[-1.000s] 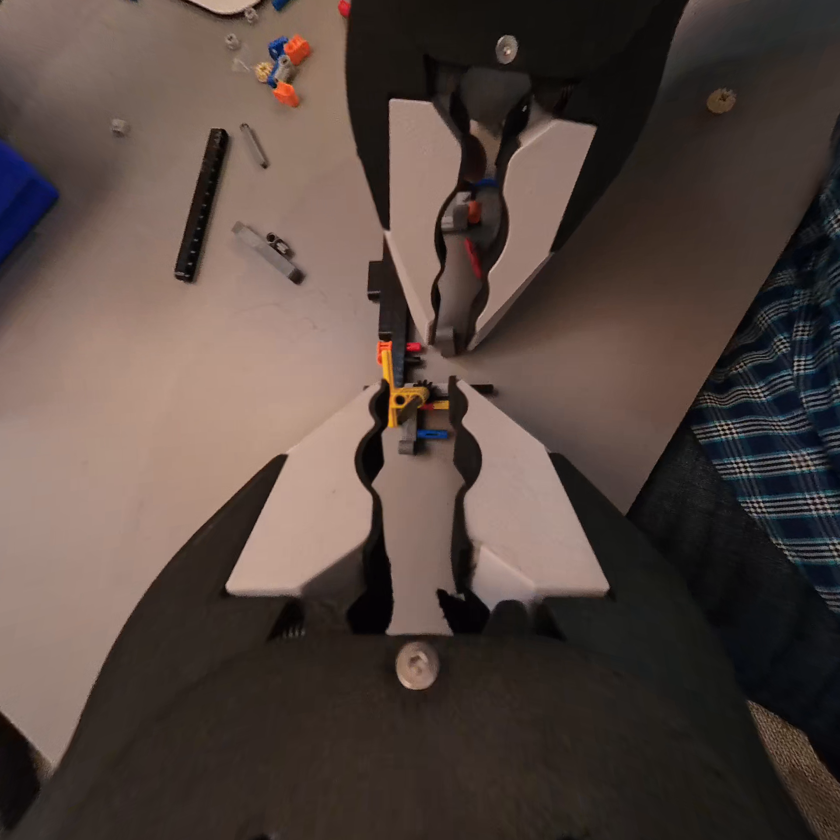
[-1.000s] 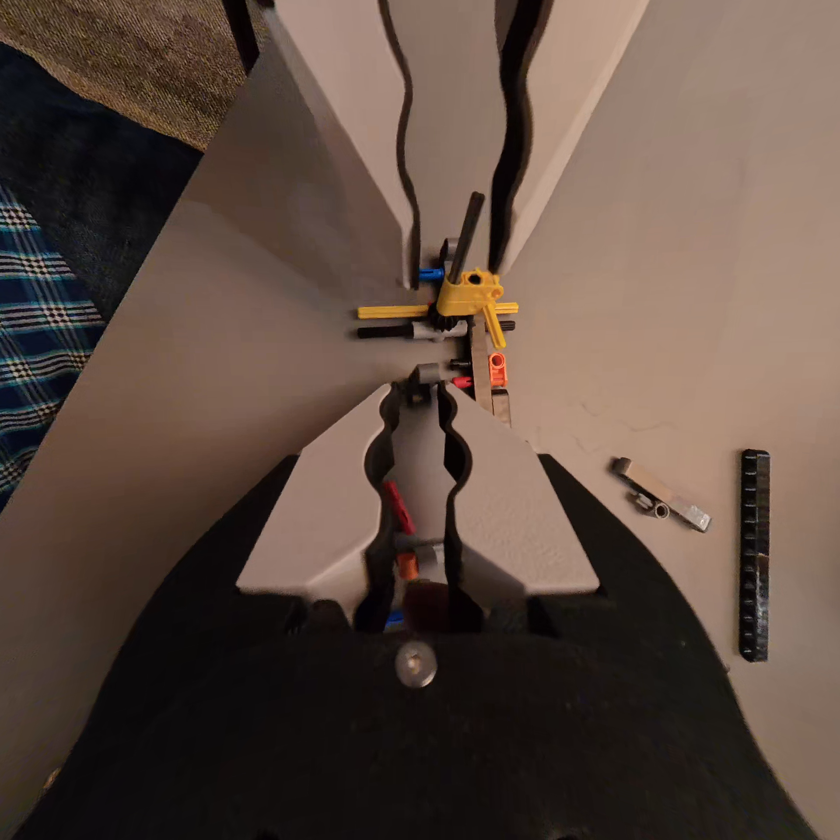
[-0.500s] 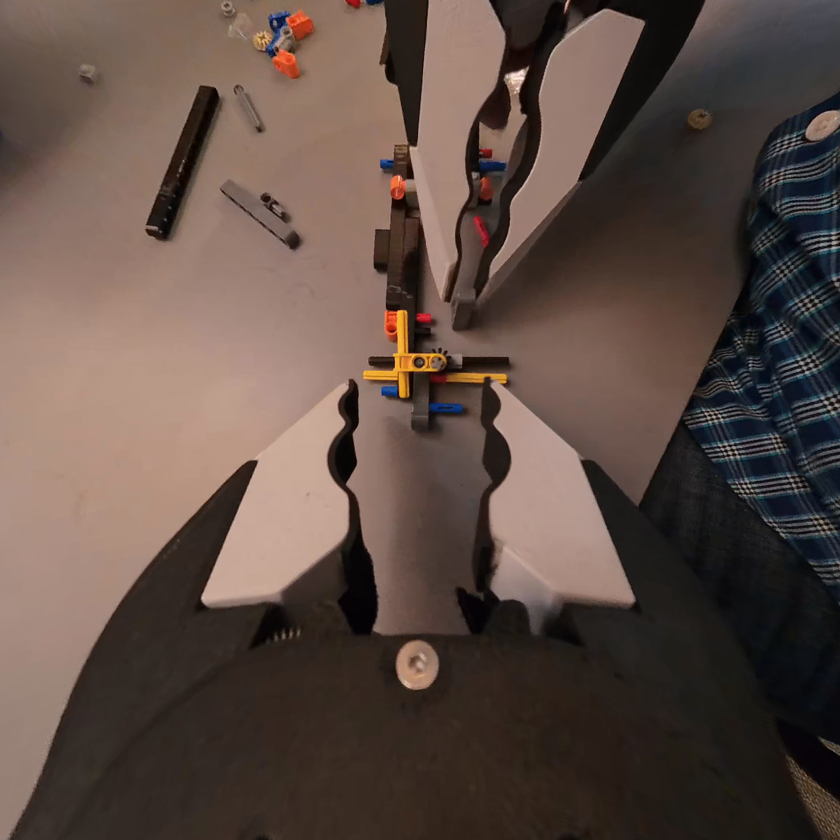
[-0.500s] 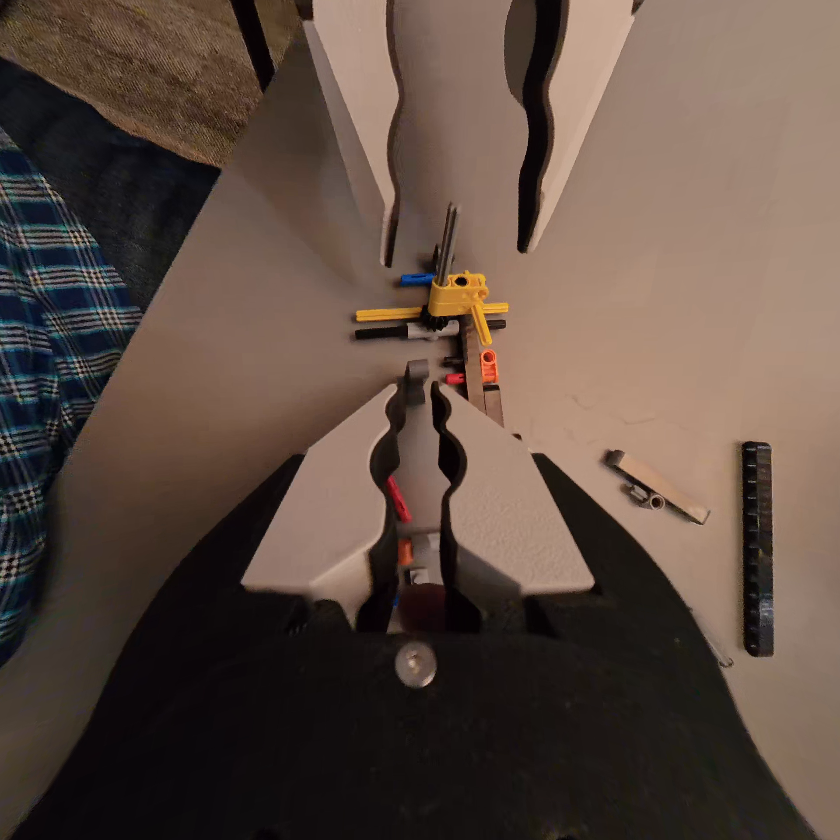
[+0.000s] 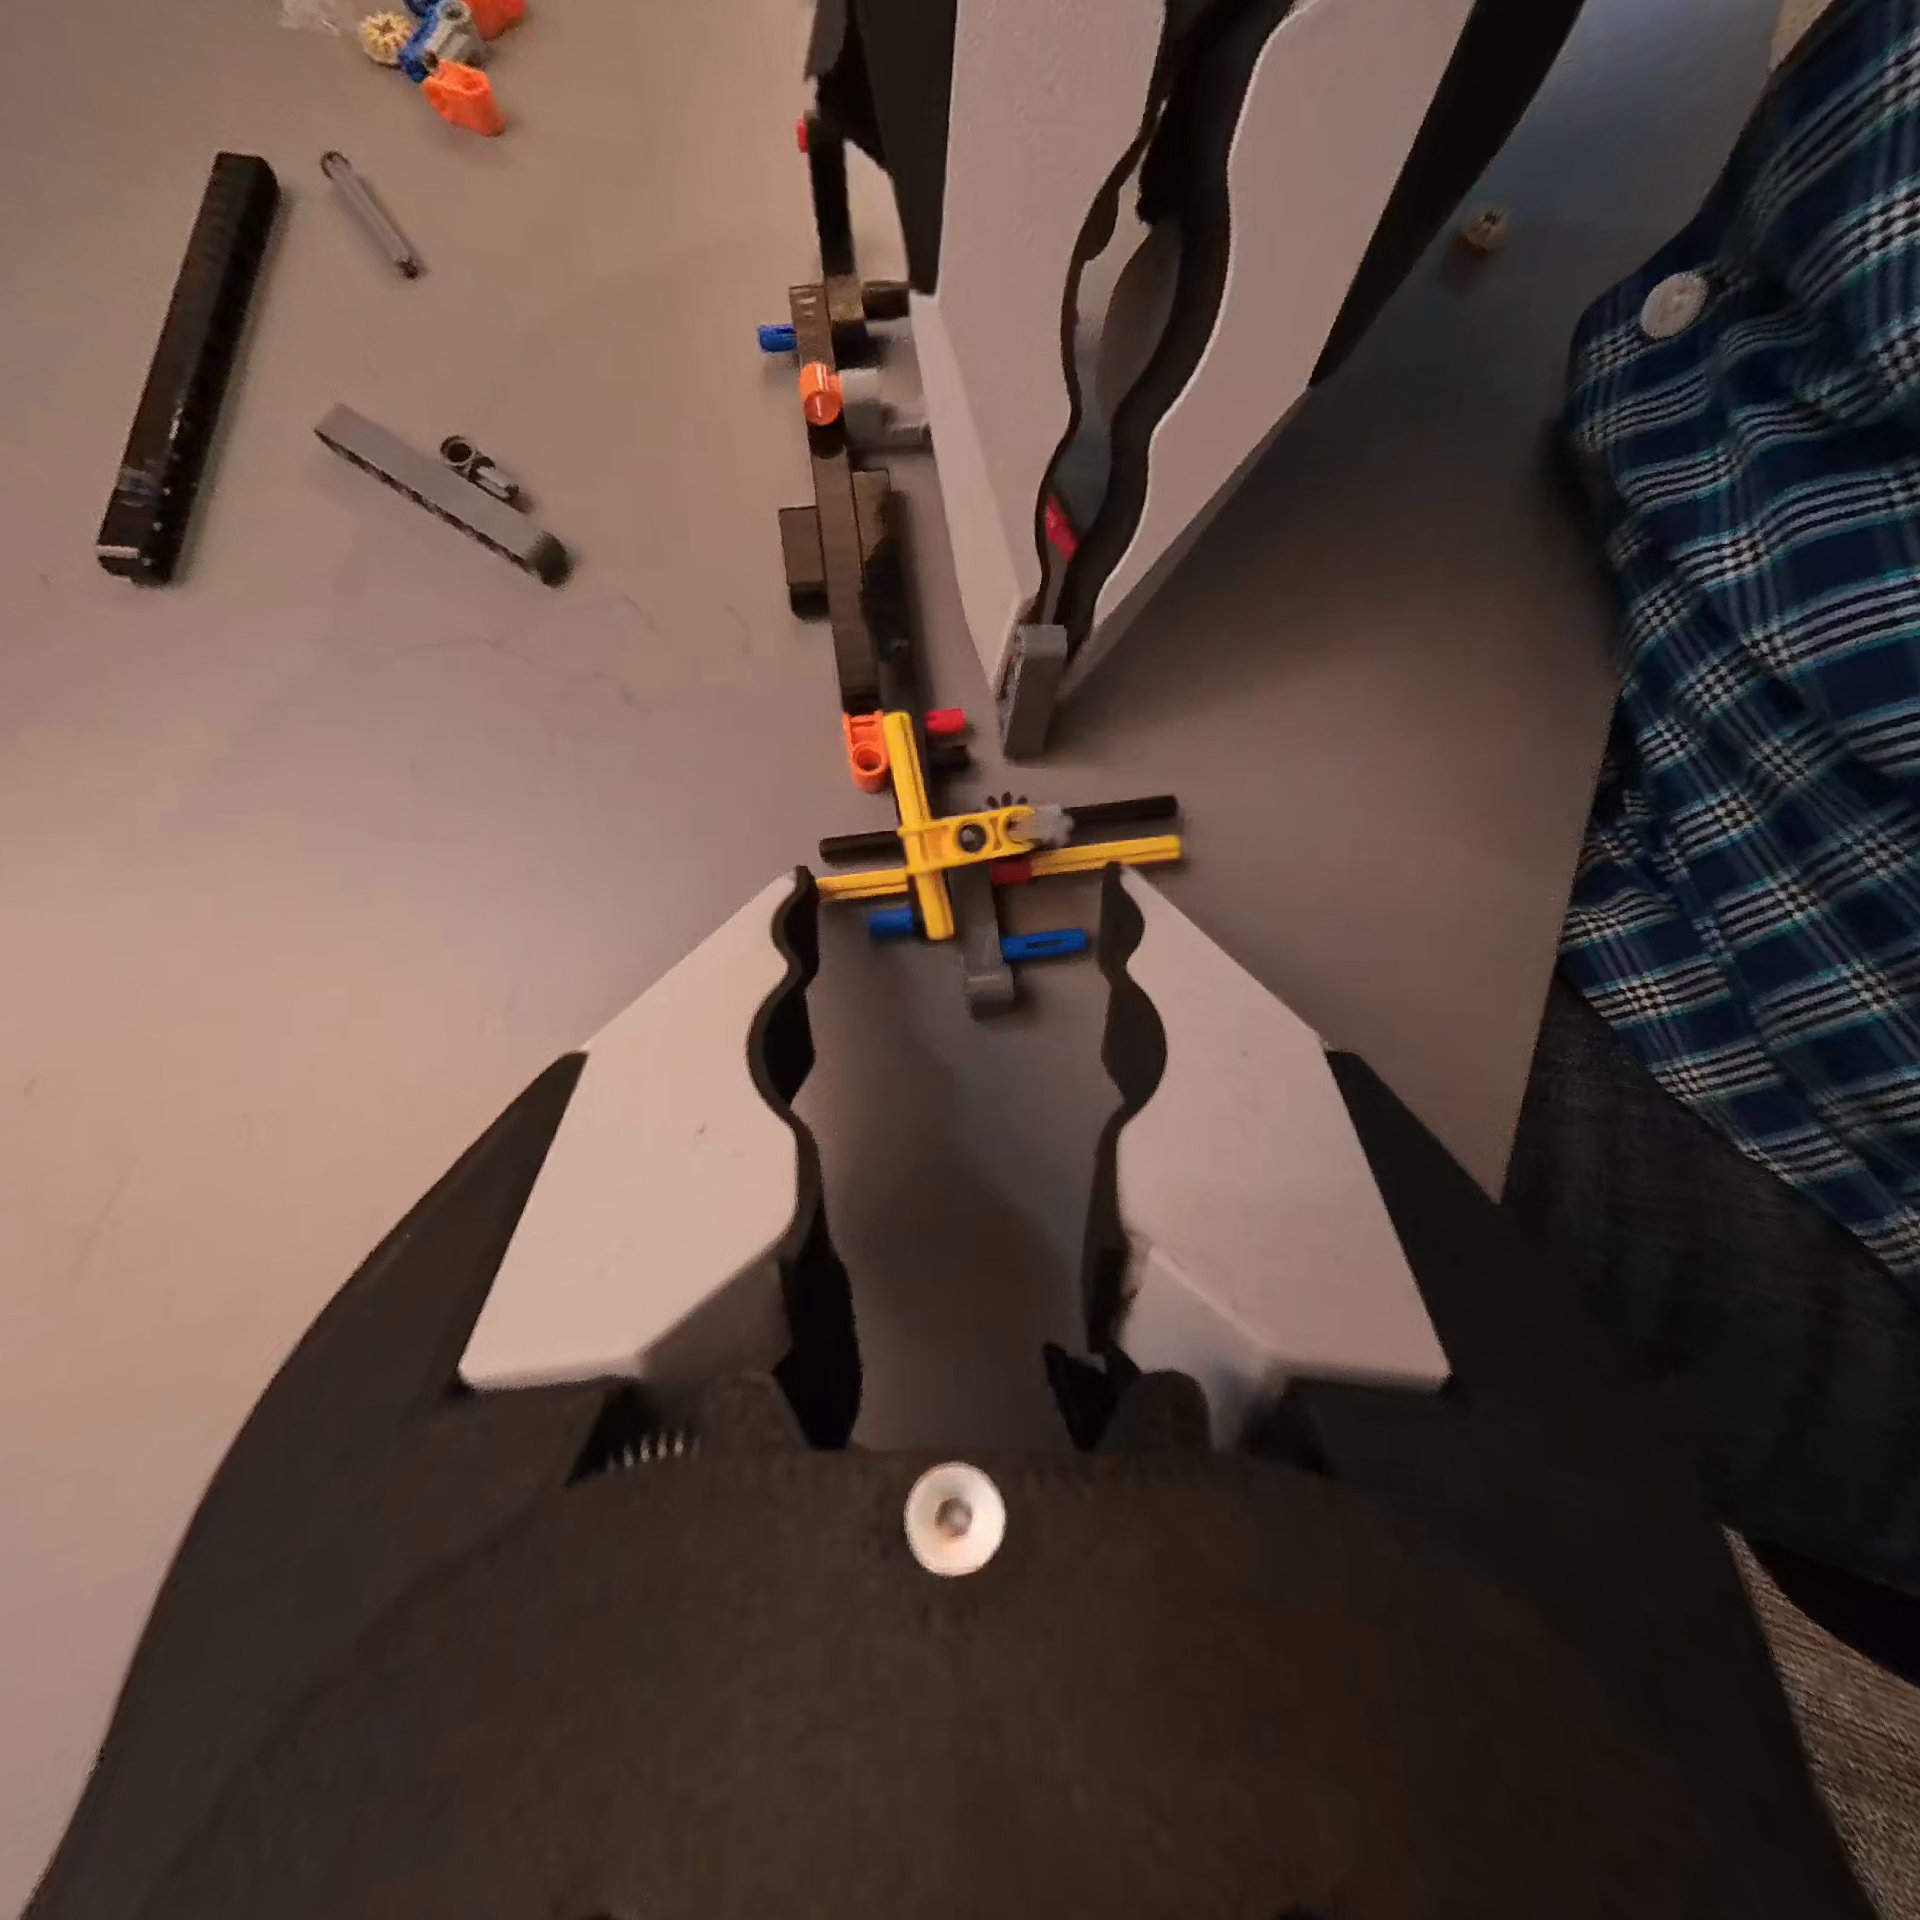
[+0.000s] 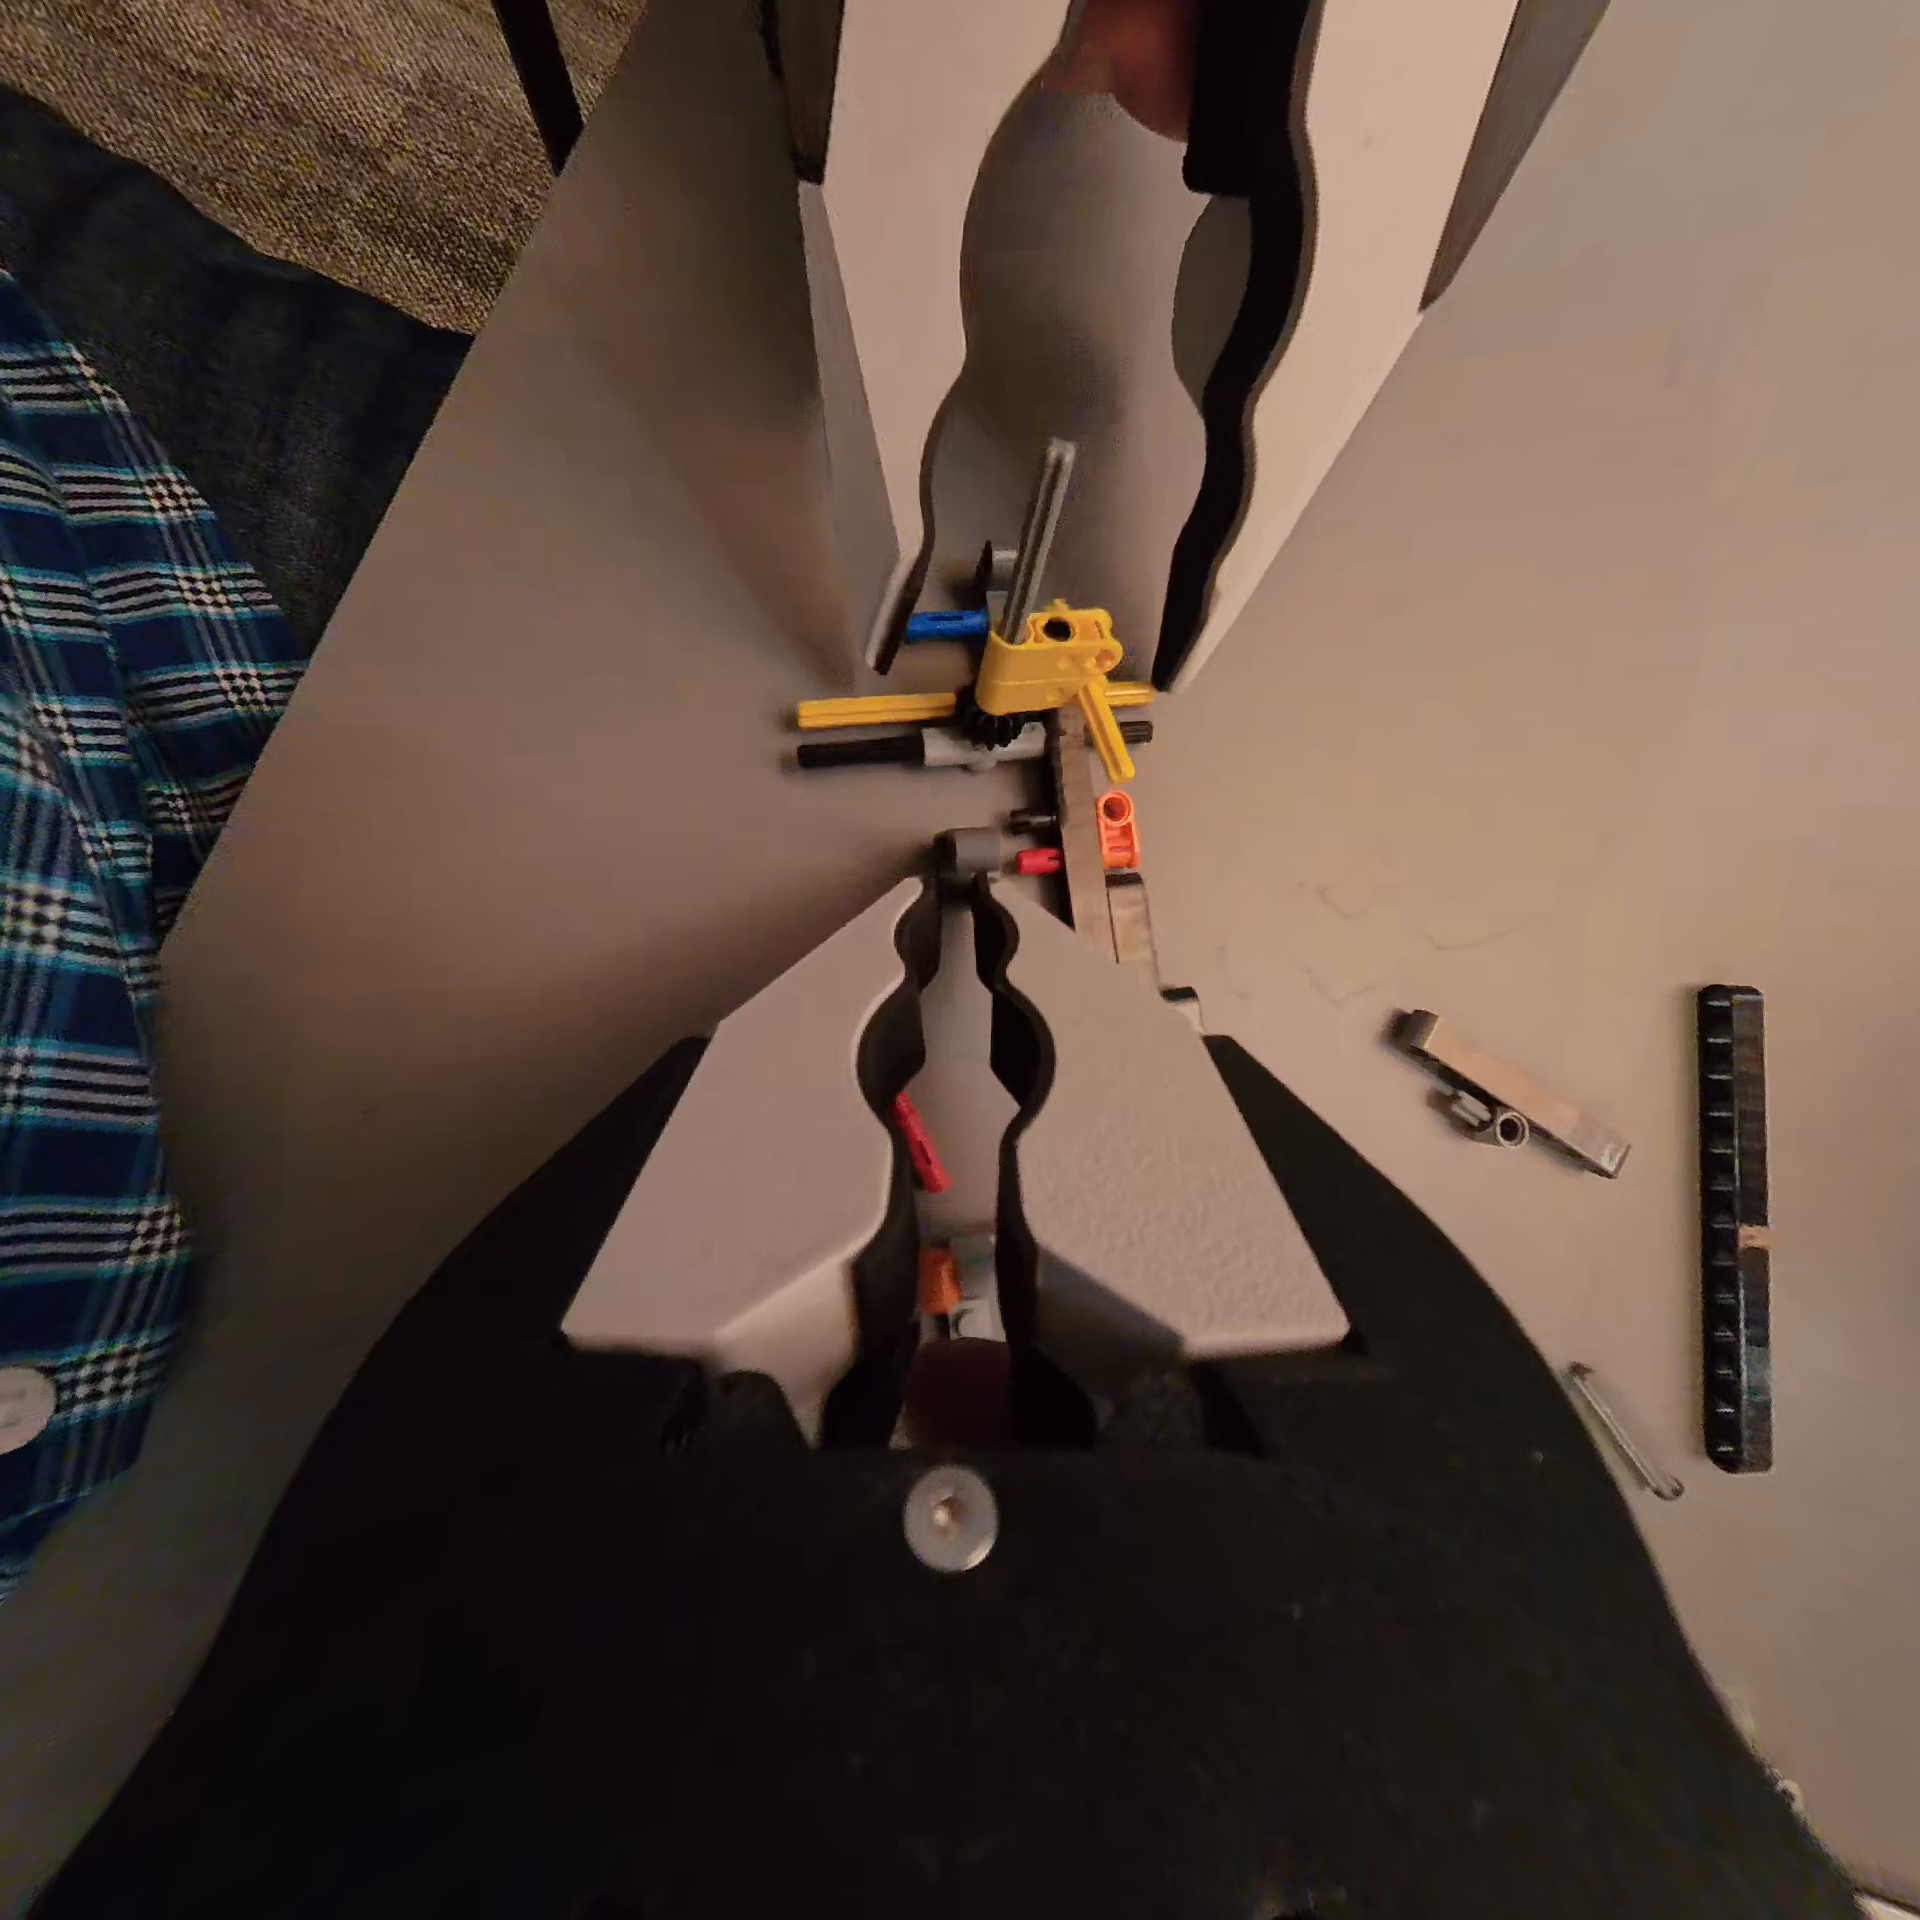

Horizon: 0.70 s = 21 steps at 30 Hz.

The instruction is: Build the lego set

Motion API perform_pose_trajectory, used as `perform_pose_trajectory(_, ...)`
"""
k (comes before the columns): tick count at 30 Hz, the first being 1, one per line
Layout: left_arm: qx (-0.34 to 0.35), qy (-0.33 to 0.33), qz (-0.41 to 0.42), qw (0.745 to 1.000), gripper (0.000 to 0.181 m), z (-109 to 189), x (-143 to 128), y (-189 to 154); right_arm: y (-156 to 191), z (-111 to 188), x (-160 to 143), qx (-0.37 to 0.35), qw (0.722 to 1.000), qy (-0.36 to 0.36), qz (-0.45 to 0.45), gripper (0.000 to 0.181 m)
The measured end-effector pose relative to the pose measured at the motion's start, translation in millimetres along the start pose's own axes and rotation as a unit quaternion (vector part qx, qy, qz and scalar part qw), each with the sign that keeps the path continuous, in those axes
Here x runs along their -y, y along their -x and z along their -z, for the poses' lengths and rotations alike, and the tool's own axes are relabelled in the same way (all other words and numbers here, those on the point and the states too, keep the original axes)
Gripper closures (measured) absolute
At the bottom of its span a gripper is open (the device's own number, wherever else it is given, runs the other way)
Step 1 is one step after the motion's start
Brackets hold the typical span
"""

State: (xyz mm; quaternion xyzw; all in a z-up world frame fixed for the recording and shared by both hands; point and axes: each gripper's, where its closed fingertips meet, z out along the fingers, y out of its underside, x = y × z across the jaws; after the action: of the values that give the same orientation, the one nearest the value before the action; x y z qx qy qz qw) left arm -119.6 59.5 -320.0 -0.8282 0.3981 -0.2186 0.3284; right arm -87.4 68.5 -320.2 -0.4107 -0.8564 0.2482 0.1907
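The lego assembly [image 5: 935,842] lies on the grey table [image 5: 416,831]: a long dark beam with orange, red and blue pins, ending in a yellow connector with crossed yellow and black axles. It also shows in the right wrist view [image 6: 1044,665]. My left gripper [image 5: 956,904] is open, with its fingertips either side of the assembly's near end, not gripping it. My right gripper [image 6: 958,914] is shut on a grey beam [image 6: 961,857] that carries a red pin and an orange piece. The beam's tip sits beside the assembly's red pin; I cannot tell whether they touch.
A long black beam [image 5: 187,364], a grey beam with a small connector [image 5: 436,488] and a thin metal rod [image 5: 369,213] lie loose on the left. Several small orange and blue parts [image 5: 457,62] lie at the far left. A person in a plaid shirt [image 5: 1766,623] sits past the table's right edge. Left tips to right tips: about 4 centimetres.
My left gripper has opened, let go of the yellow end of the assembly and drawn back a little. The right gripper stays shut on the grey beam.
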Motion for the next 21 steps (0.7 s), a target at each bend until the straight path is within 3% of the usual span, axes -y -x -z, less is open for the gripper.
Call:
perform_pose_trajectory(10,-0.025,-0.003,0.003,1.000,0.130,-3,-1,-1,0,-3,-5,-0.011,1.000,0.012,0.014,0.181)
perform_pose_trajectory(21,-0.001,-0.025,0.025,0.999,0.130,7,1,-2,19,12,2,0.019,1.000,0.009,0.009,0.165)
